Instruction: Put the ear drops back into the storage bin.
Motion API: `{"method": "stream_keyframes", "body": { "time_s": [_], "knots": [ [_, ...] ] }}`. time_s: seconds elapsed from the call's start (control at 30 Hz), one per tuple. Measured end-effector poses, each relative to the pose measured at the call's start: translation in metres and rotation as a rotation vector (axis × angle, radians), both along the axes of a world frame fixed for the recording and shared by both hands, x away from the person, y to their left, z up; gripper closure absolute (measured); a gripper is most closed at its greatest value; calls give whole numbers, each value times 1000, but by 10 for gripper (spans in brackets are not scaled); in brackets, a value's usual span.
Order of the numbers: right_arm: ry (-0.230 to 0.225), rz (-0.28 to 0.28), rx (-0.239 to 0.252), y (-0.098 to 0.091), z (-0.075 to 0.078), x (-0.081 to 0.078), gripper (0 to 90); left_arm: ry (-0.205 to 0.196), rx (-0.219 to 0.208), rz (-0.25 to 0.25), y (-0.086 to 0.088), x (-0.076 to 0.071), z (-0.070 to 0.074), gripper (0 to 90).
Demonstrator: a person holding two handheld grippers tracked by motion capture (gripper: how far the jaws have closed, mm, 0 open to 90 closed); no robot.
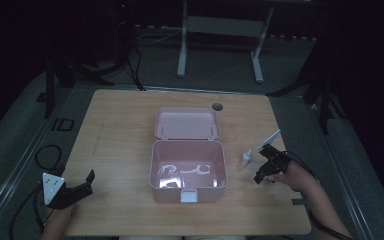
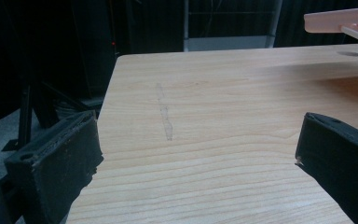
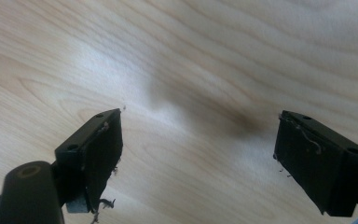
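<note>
A pink box [image 1: 189, 170] stands open at the middle of the wooden table [image 1: 120, 130], its lid [image 1: 187, 122] folded back behind it. Pale, whitish items lie on its bottom; I cannot tell what they are. A small white bottle [image 1: 246, 158] stands just right of the box, with a flat white strip [image 1: 272, 137] beyond it. My right gripper [image 1: 261, 163] is open beside the bottle, holding nothing; its own view [image 3: 198, 154] looks down on bare wood. My left gripper [image 1: 89, 182] rests open at the front left, over bare wood [image 2: 198, 154].
A round cable hole [image 1: 217, 106] sits near the table's far edge, behind the lid. In the left gripper view the lid's pink edge [image 2: 340, 21] juts in at the top right. Dark floor with desk legs [image 1: 182, 50] and stands surrounds the table.
</note>
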State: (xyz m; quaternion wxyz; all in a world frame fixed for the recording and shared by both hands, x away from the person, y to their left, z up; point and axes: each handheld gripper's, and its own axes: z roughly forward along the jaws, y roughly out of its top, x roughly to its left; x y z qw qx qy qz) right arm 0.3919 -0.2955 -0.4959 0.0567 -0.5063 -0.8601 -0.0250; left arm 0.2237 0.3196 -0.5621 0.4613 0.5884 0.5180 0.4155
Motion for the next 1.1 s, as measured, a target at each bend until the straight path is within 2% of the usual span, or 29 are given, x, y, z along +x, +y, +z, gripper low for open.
{"method": "stream_keyframes", "body": {
  "time_s": [0.17, 0.33, 0.53, 0.6, 0.77, 0.97, 1.1],
  "knots": [
    [-14, 5, -4, 10, 4, 11, 149, 1, 2, -2, 0, 0, 0, 4],
    [-34, 20, -34, 22, 9, 22, 149, 0, 2, -4, 0, 0, 0, 4],
    [-59, 28, -25, 34, 14, 33, 177, -1, 2, -6, 0, 0, 0, 3],
    [-58, 25, -12, 37, 15, 36, 177, -1, 2, -7, 0, 0, 0, 4],
    [-43, 41, -23, 45, 11, 43, 180, -2, 1, -8, 0, 0, 0, 3],
    [-50, 45, -36, 53, 8, 51, 239, -2, 3, -10, 0, 0, 0, 3],
    [-72, 87, -78, 57, 5, 55, 305, -4, 1, -11, 0, 0, 0, 4]
  ]
}}
